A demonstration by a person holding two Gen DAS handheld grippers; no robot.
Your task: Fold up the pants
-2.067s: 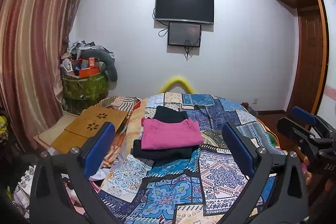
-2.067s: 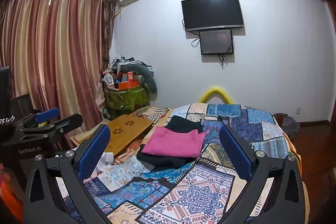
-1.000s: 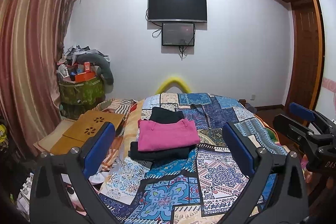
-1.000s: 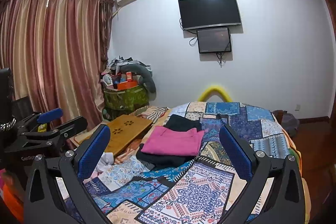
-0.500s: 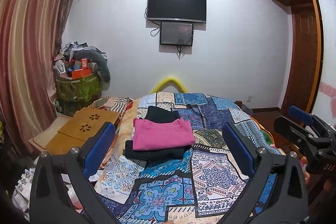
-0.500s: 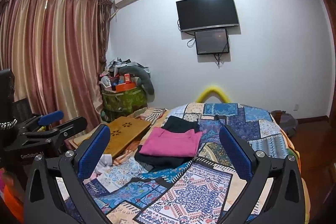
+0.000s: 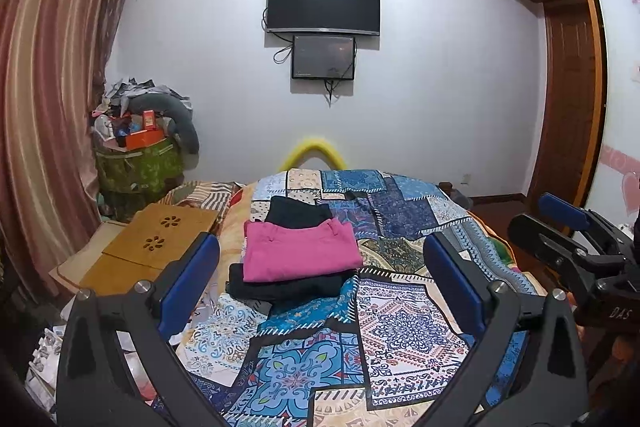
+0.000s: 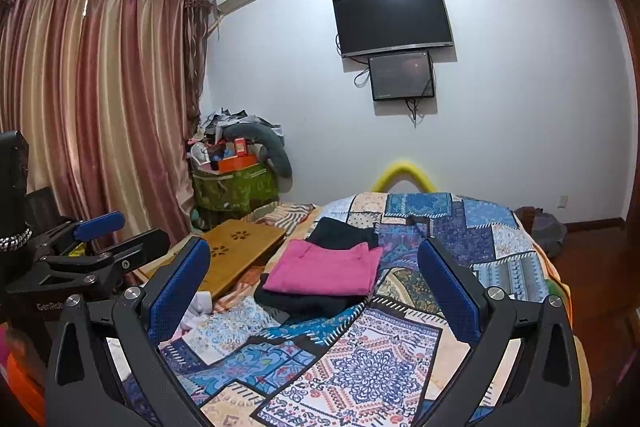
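Still both grippers (image 7: 320,279) (image 8: 314,283) fingers spread, empty; pink pants (image 7: 298,253) unmoved, folded.

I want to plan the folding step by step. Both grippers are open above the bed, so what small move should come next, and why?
Probably bring the left gripper forward and down toward the pink pants. They lie folded on dark clothes, and both the left and the right gripper are open, holding nothing, well short of the pile.

You've got pink pants (image 7: 299,253) folded flat. They sit atop folded black pants (image 7: 288,289), on the bed's left side.
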